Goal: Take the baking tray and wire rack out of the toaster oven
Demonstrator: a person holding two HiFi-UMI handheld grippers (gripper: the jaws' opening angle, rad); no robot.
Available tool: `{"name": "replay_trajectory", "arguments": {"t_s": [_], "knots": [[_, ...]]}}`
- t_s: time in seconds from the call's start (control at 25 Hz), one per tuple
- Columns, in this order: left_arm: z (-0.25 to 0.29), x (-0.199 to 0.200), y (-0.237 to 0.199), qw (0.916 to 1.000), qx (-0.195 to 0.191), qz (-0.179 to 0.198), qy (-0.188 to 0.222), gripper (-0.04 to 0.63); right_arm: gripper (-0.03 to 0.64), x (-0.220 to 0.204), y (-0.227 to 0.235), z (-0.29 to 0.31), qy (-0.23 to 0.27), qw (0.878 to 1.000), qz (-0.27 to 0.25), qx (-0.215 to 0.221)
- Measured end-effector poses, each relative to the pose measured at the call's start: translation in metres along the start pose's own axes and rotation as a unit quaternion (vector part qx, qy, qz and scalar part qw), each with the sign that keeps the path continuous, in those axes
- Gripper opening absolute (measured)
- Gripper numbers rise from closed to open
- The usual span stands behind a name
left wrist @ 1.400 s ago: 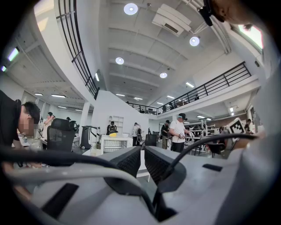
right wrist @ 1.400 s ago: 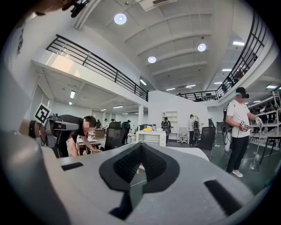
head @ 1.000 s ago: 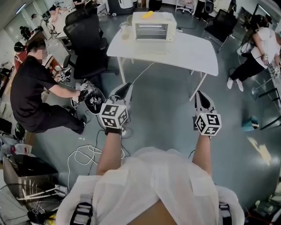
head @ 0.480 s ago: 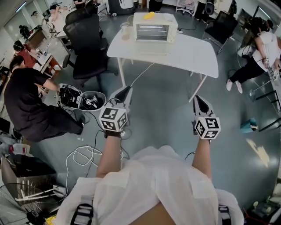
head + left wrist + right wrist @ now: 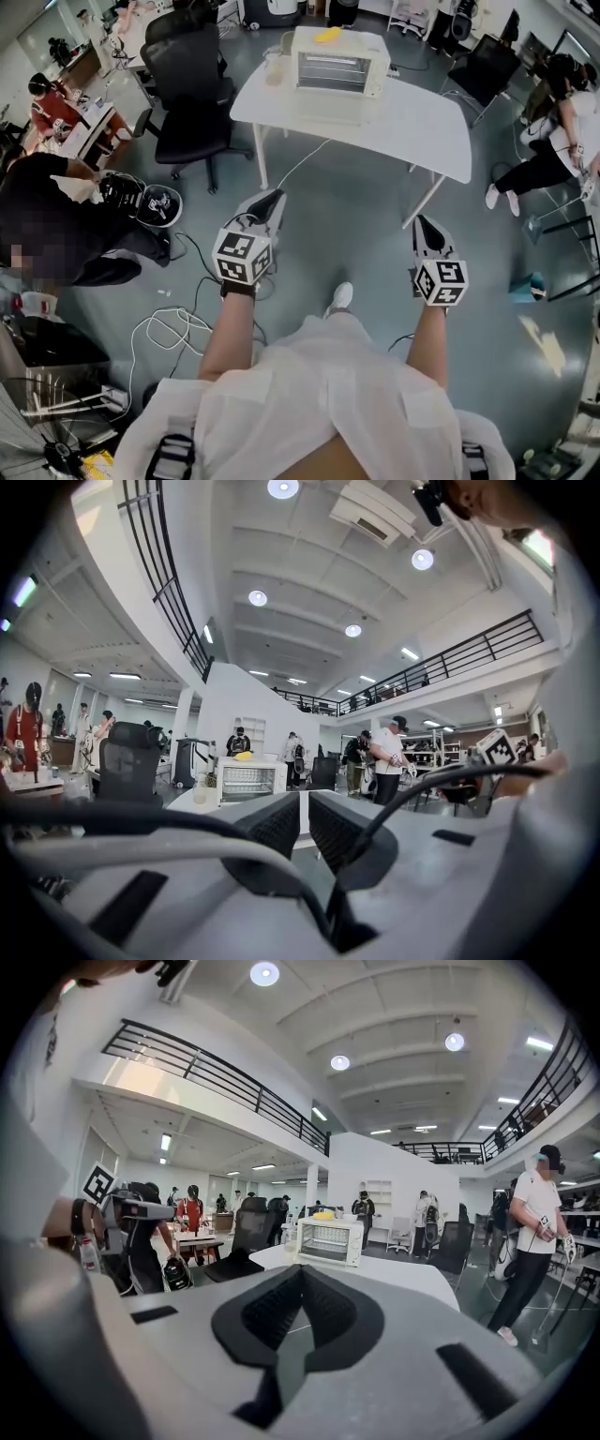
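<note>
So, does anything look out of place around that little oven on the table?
Nothing looks damaged or spilled. Two small oddities: a yellow object lies on top of the toaster oven, and loose white cable sprawls in loops on the floor at the person's left.

Ahead of me the white toaster oven (image 5: 339,58) stands upright at the far side of the white worktop (image 5: 412,122), its glass door shut and facing me. Behind the glass show the wire rack's (image 5: 333,70) horizontal bars; the baking tray I cannot make out.
</note>
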State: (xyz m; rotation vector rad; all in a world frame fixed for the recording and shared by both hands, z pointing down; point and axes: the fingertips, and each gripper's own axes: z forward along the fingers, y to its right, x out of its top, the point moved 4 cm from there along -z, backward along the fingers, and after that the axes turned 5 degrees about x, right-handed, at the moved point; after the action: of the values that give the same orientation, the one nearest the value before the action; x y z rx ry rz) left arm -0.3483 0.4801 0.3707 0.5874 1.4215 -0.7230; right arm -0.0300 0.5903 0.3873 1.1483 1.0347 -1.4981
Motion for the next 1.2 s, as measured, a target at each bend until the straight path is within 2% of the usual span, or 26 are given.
{"name": "replay_trajectory", "arguments": {"t_s": [0.2,0.44,0.72,0.92,1.2], "knots": [[0.046,0.002,-0.012,0.9999,0.009,0.005,-0.008,0.026,0.005,-0.003,0.037,0.047,-0.002,1.000,0.006,0.013],[0.148,0.000,-0.014,0.9997,0.015,0.009,-0.017,0.026,0.005,-0.017,0.100,0.112,-0.021,0.999,0.001,0.031],[0.249,0.022,-0.007,0.9996,0.022,0.018,-0.009,0.027,0.005,0.008,0.173,0.174,-0.014,0.999,-0.012,0.050],[0.282,0.029,-0.016,0.9993,0.035,0.007,-0.006,0.027,0.005,0.026,0.198,0.210,-0.011,0.998,-0.022,0.065],[0.324,0.025,-0.043,0.9985,0.053,0.004,-0.015,0.027,0.006,0.022,0.206,0.271,-0.031,0.994,-0.042,0.096]]}}
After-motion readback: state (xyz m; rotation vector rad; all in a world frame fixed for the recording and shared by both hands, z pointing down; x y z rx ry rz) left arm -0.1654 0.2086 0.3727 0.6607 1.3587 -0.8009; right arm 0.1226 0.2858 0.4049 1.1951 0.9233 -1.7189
